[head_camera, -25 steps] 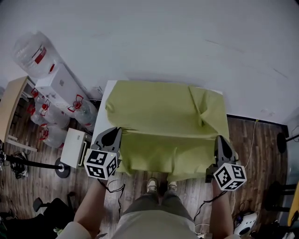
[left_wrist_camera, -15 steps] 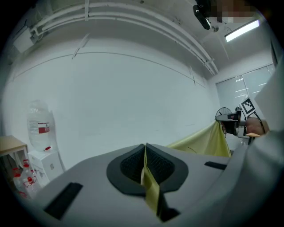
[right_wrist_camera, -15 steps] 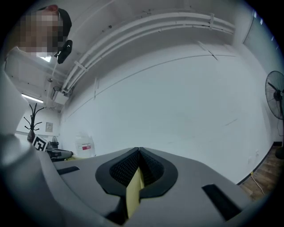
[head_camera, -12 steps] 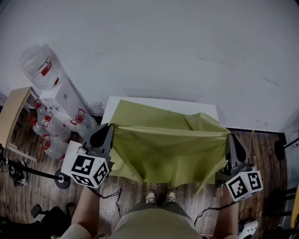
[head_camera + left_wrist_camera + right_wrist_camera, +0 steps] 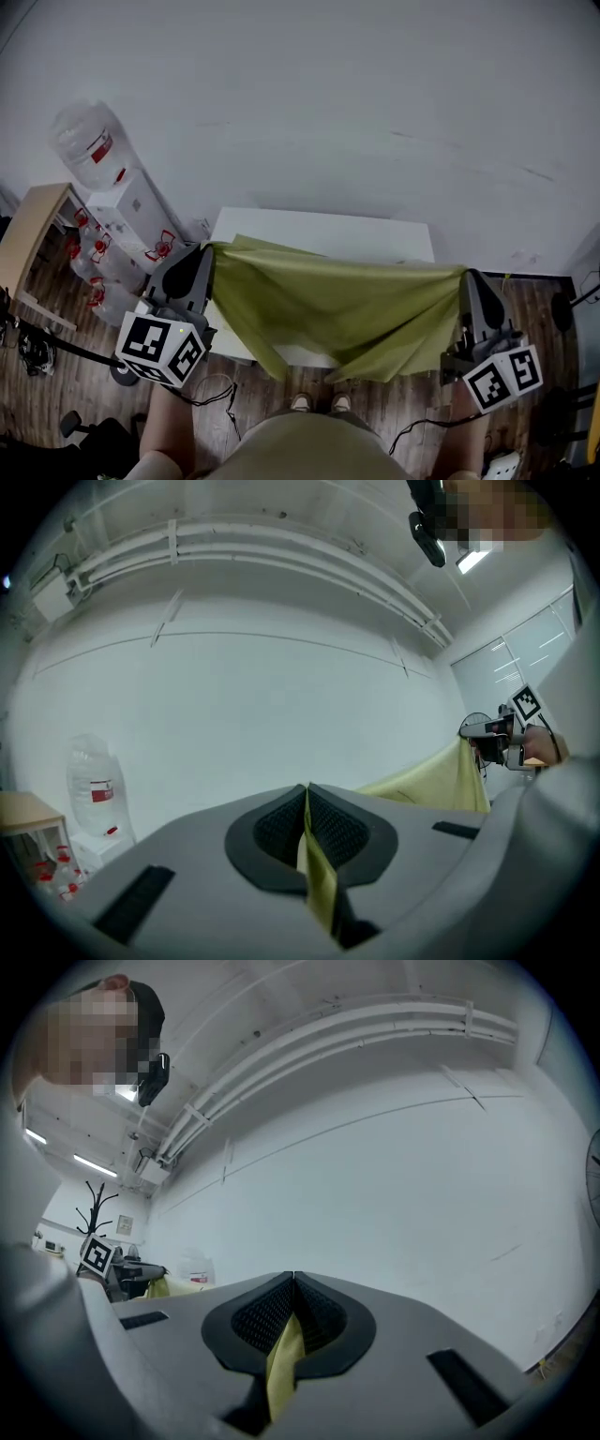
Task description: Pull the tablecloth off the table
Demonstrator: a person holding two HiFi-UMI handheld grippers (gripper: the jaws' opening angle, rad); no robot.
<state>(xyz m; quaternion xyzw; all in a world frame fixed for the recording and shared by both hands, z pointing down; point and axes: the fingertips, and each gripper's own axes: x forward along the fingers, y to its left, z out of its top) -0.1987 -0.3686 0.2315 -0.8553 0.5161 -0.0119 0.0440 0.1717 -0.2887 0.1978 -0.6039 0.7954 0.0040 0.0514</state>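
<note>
An olive-green tablecloth (image 5: pixel 337 305) hangs stretched between my two grippers, lifted above the white table (image 5: pixel 323 232). Its lower folds droop over the table's near edge. My left gripper (image 5: pixel 208 248) is shut on the cloth's left corner, and a strip of the cloth (image 5: pixel 314 878) shows pinched between its pads. My right gripper (image 5: pixel 466 274) is shut on the right corner, with a fold of the cloth (image 5: pixel 283 1363) between its pads. From the left gripper view the cloth (image 5: pixel 431 785) runs across to the right gripper (image 5: pixel 492 742).
A water dispenser (image 5: pixel 127 202) with a bottle on top and several spare bottles (image 5: pixel 94 281) stand left of the table. A wooden desk (image 5: pixel 28 234) lies at the far left. A white wall (image 5: pixel 328 103) rises behind the table. My shoes (image 5: pixel 319 403) show on the wooden floor.
Both grippers rose and spread apart with the cloth. The cloth came off most of the tabletop, and the bare white far part of the table now shows.
</note>
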